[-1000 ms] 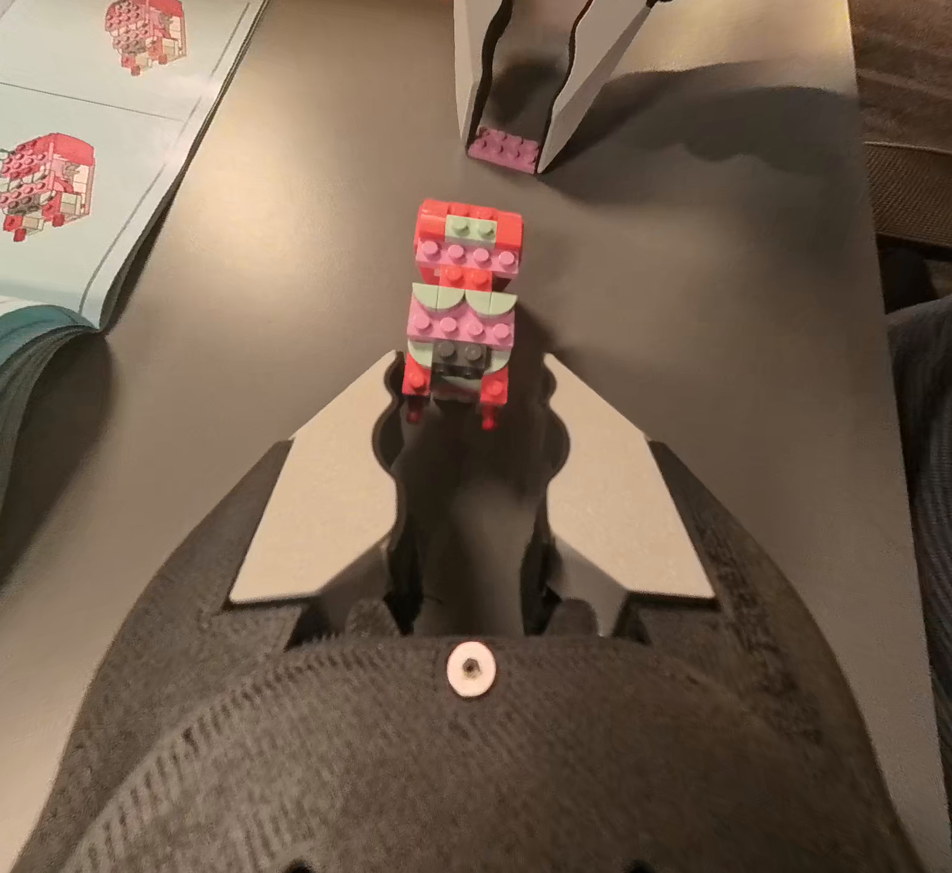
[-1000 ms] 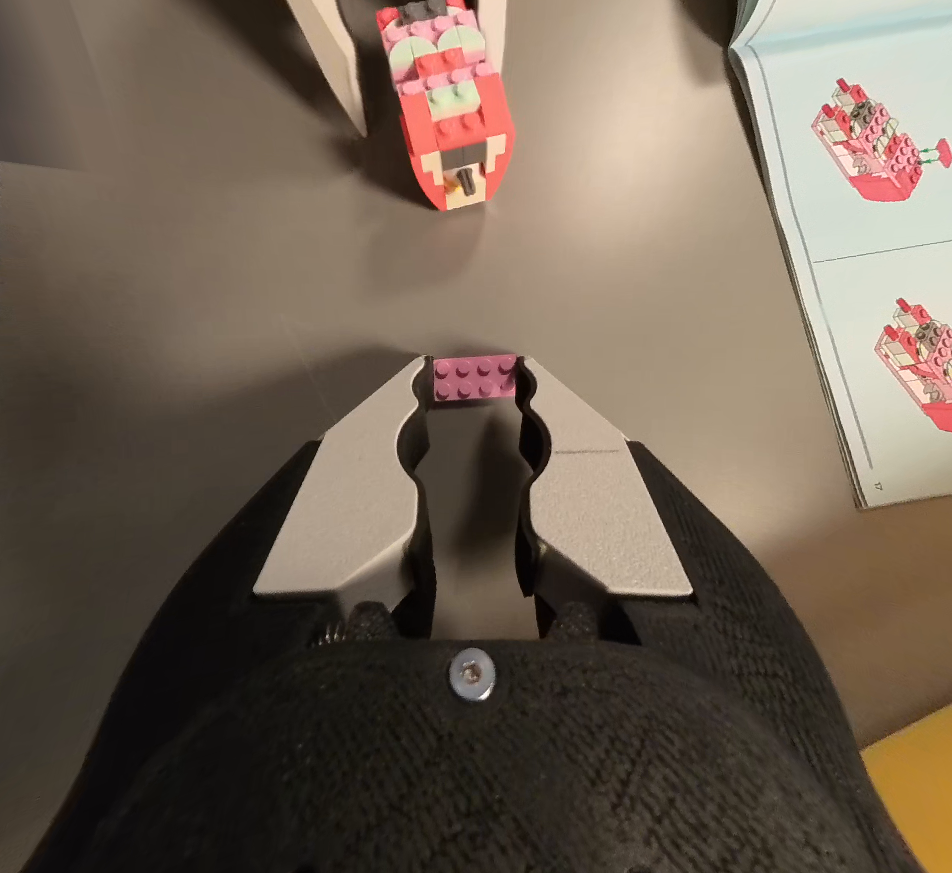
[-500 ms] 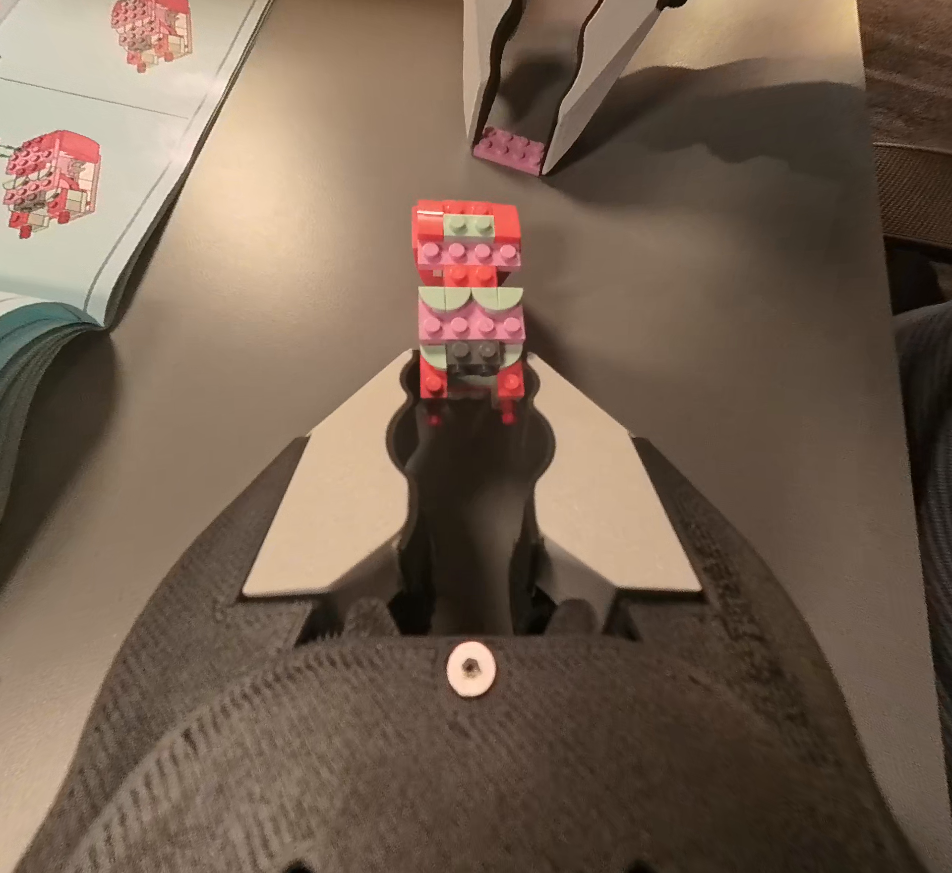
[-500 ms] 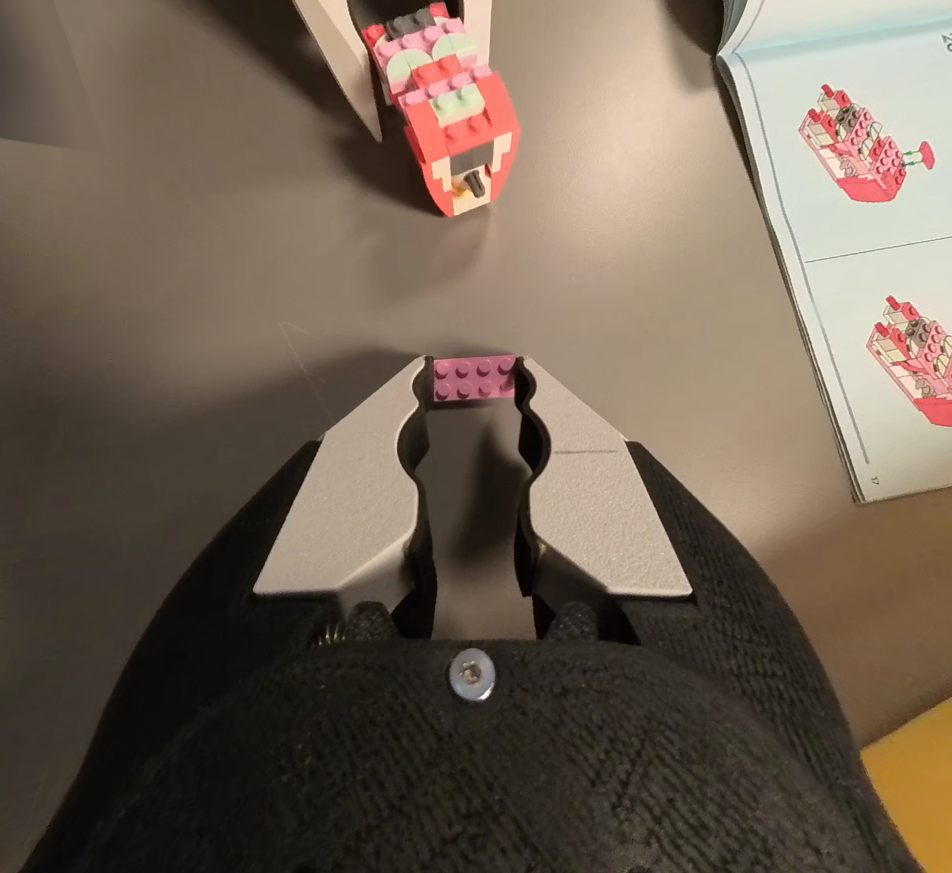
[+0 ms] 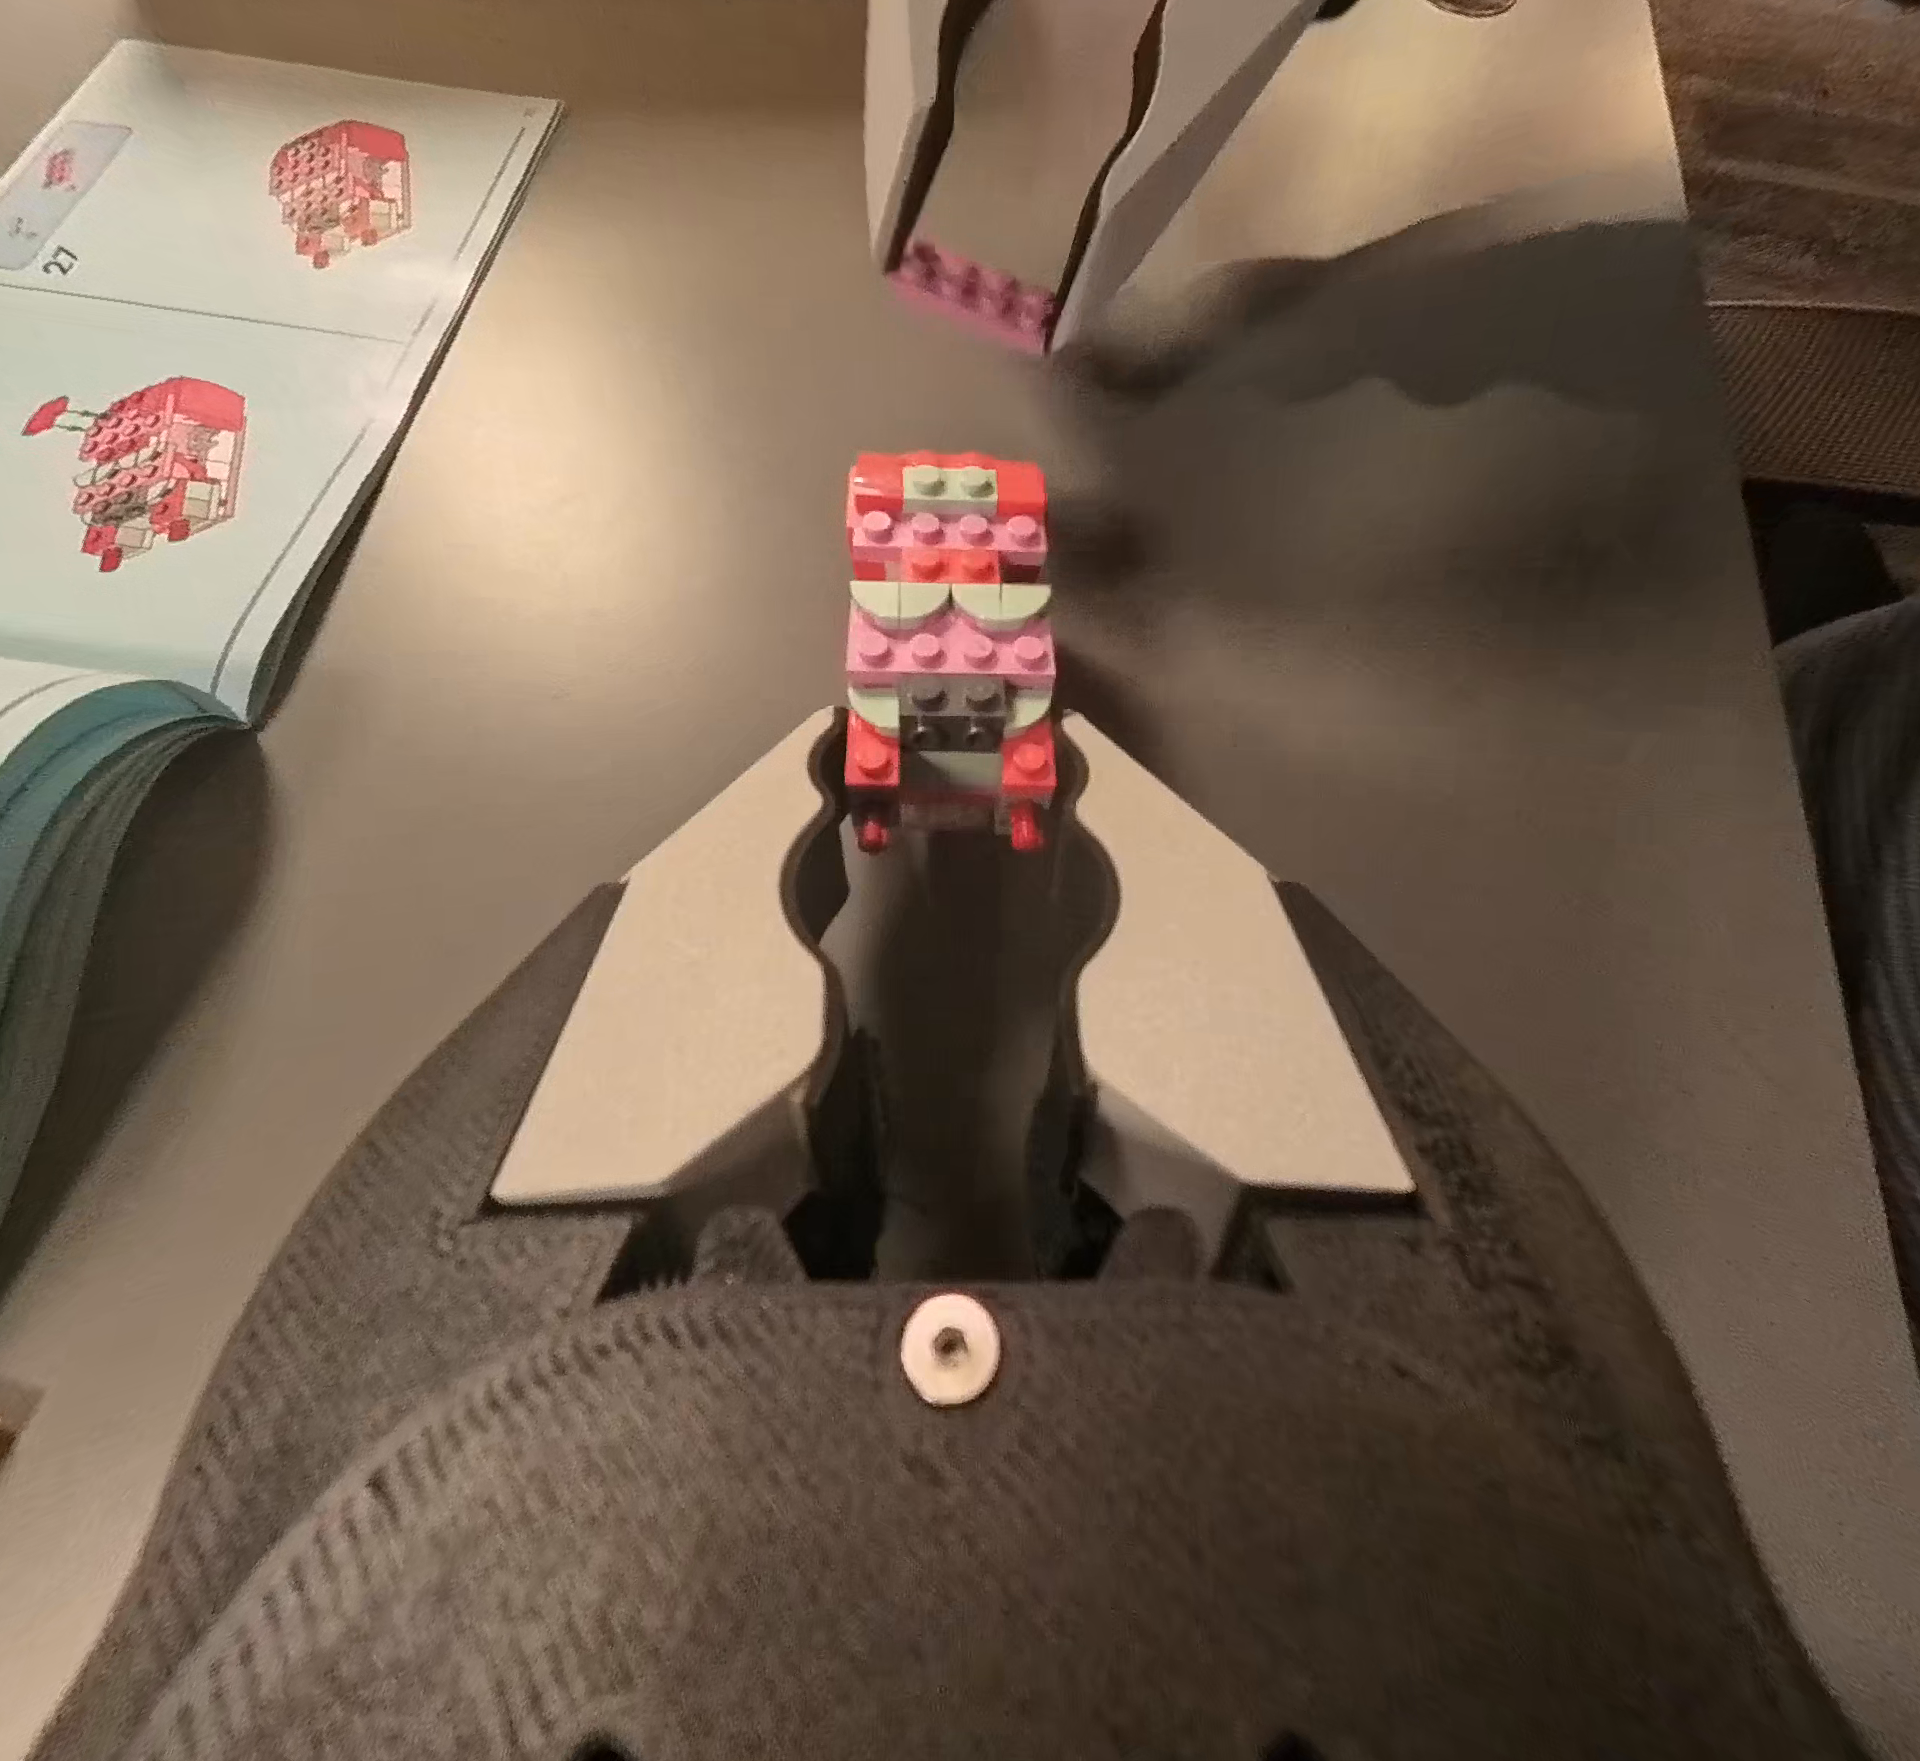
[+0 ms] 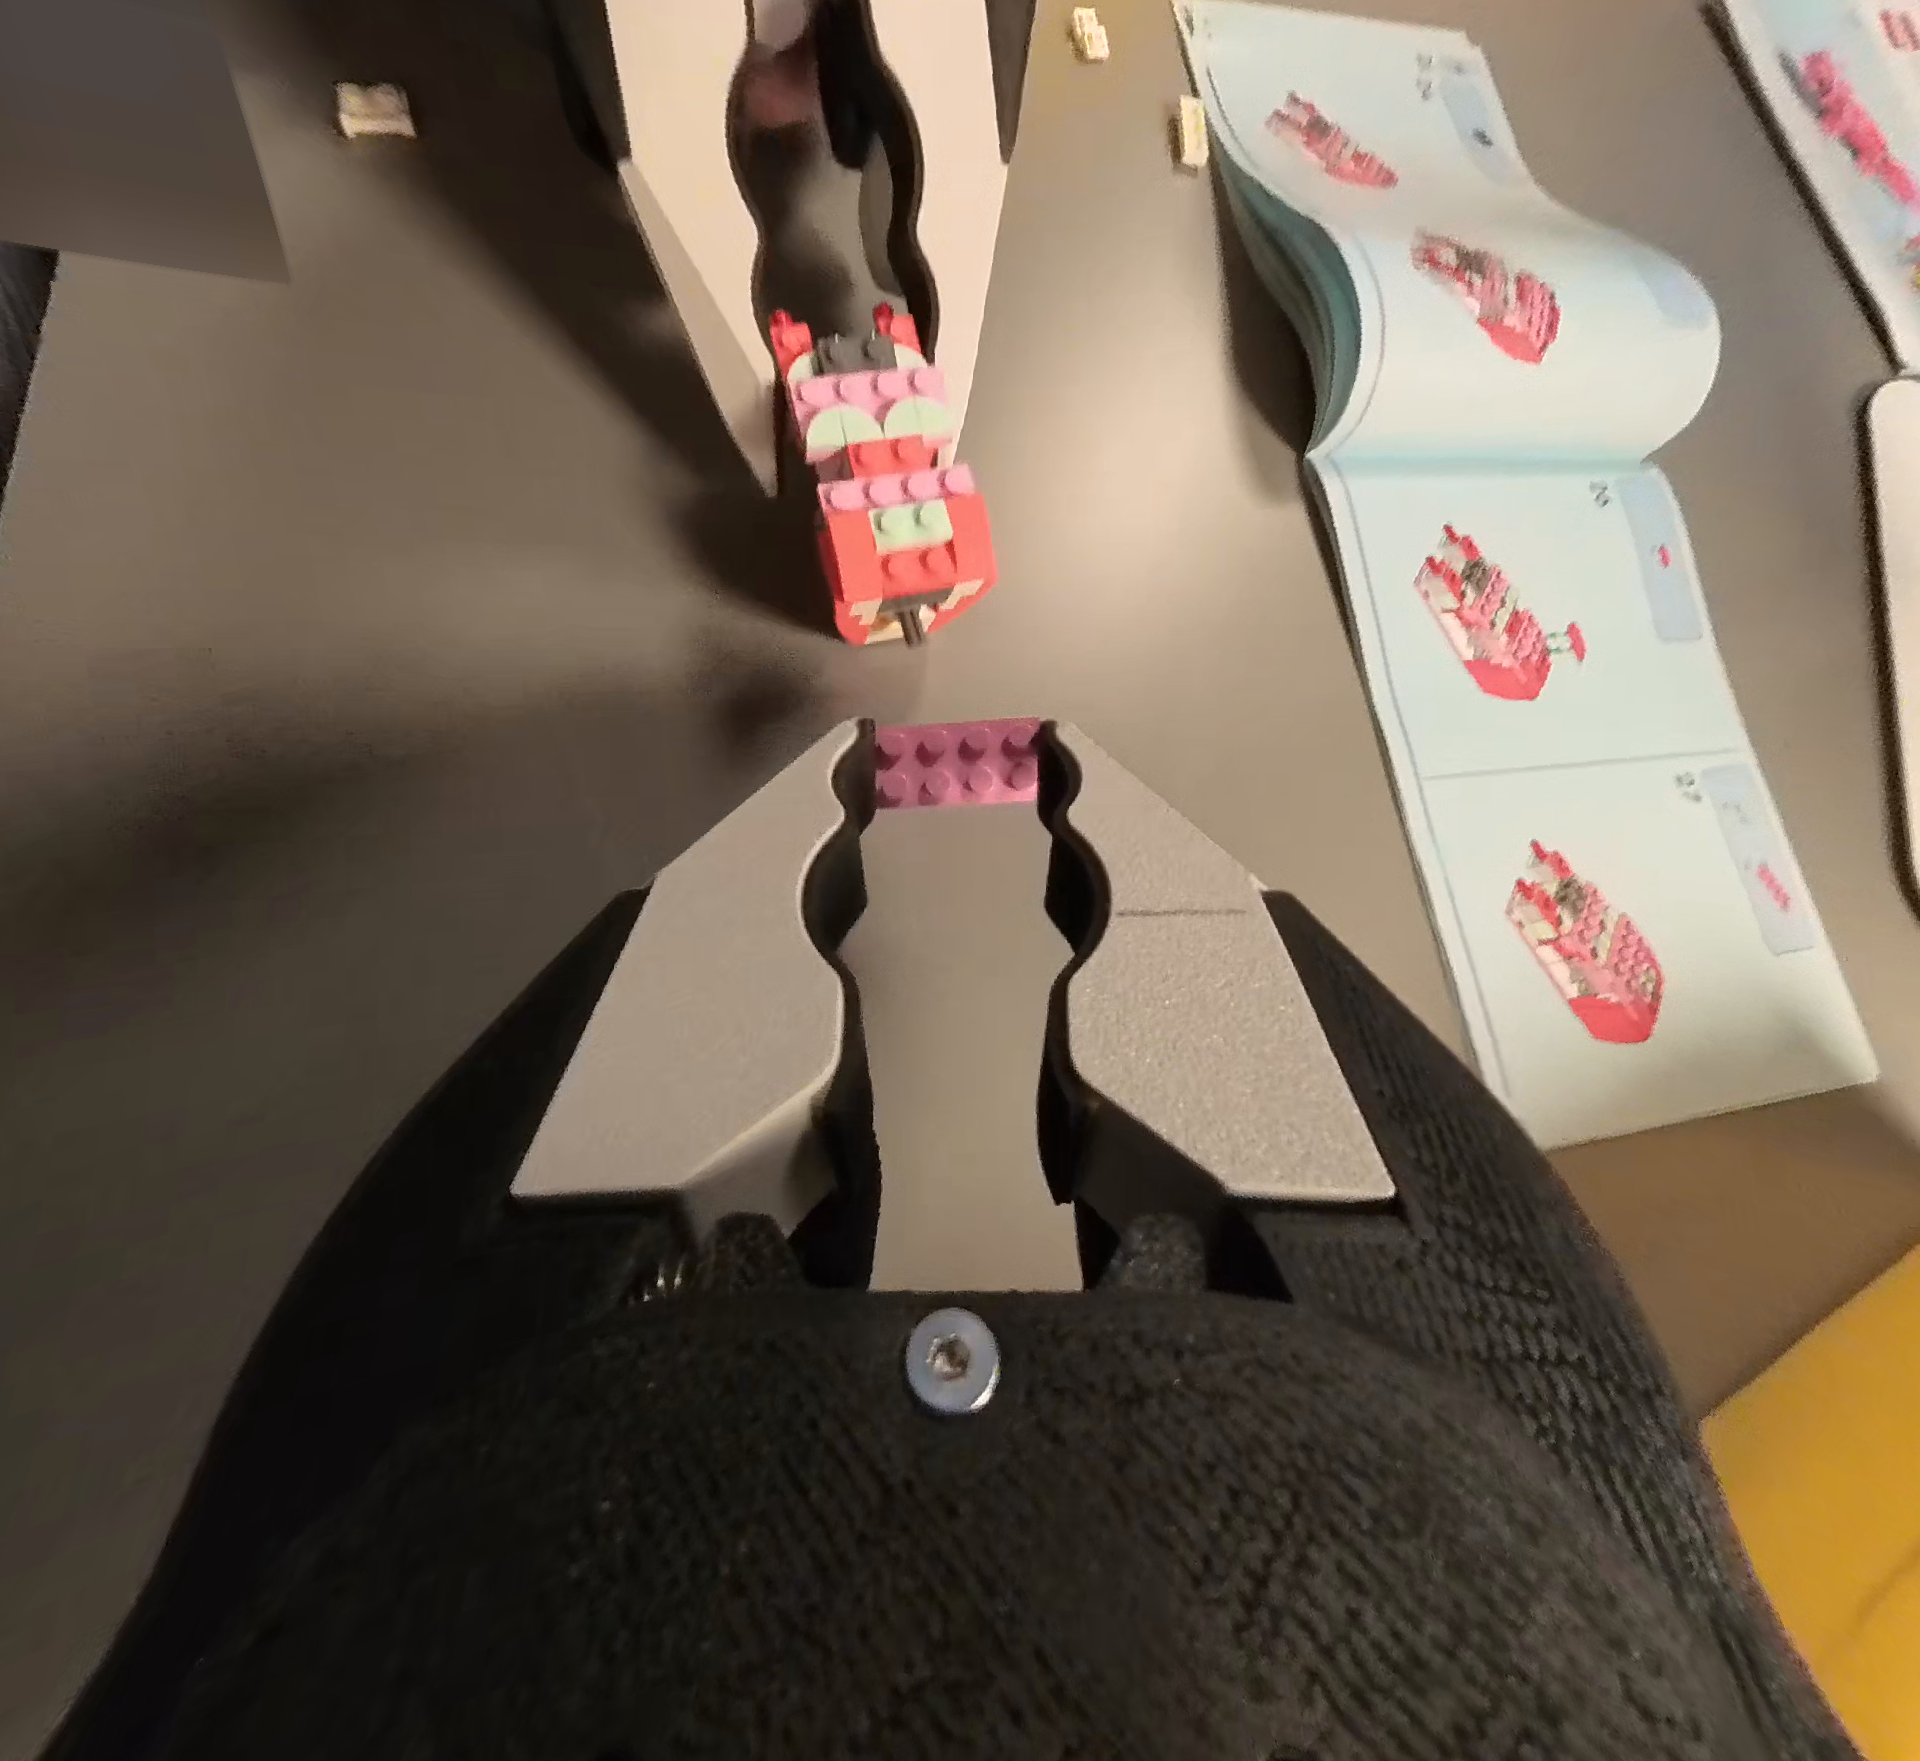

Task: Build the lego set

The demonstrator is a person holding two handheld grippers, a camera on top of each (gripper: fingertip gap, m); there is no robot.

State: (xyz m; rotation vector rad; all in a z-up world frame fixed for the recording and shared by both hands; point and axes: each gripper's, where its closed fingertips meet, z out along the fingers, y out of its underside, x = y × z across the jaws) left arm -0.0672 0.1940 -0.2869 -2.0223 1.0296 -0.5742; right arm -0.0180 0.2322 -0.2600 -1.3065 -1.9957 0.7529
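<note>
Left gripper (image 5: 951, 755) clamps the brick model (image 5: 951, 631); right gripper (image 6: 956, 761) clamps a purple plate (image 6: 956, 763). Grey table (image 5: 1351, 672) beneath; open booklet (image 6: 1558, 672) beside.

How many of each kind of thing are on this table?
Grippers: 2, left and right
Red-and-pink brick model: 1
Loose pink studded plate: 1
Small white loose bricks: 4
Open pale-blue instruction booklet: 1
Total: 9
</note>
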